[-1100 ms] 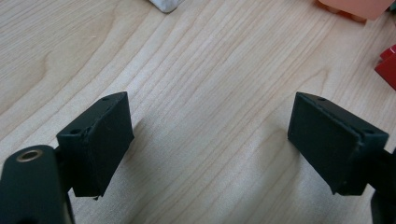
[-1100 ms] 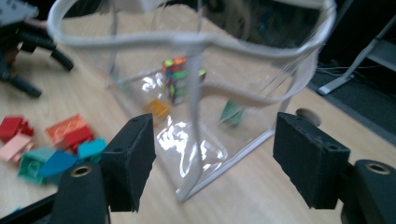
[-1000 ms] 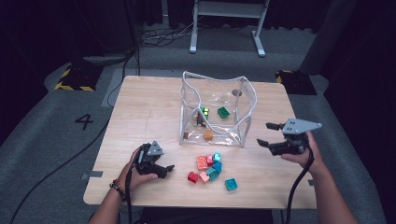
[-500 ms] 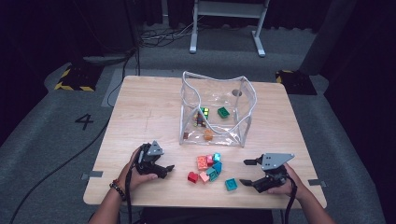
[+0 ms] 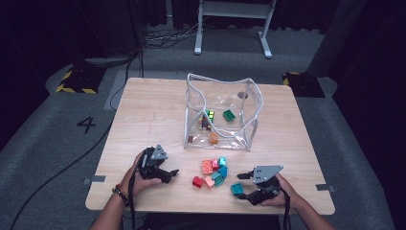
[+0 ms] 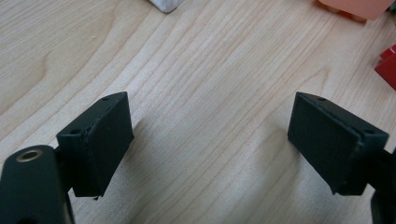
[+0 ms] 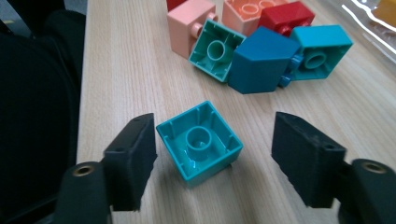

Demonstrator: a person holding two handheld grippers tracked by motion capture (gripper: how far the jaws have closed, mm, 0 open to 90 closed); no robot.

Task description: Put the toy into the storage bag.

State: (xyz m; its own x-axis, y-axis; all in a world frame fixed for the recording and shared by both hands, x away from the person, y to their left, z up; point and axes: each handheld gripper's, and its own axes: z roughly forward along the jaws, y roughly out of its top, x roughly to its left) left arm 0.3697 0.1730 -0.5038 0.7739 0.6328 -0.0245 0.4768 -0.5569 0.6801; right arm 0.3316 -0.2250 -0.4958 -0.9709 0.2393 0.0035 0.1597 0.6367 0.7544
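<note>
Straddling a lone teal brick (image 7: 200, 142) that lies hollow side up on the tabletop (image 5: 153, 115), the right claw (image 7: 212, 161) has its jaws spread either side of it; they have just been closing, yet neither pad presses on the brick, and the gap on one side is much wider than on the other. In the high view that brick (image 5: 236, 189) sits at about five o'clock from the loose pile of bricks (image 5: 214, 171), just apart from it, with the clear bag (image 5: 221, 112) at twelve o'clock beyond. To grip well, centre the claw over the brick, square the pads to two opposite flat walls, then close evenly so it does not twist. The left claw (image 6: 208, 142) rests spread and empty over bare wood.
</note>
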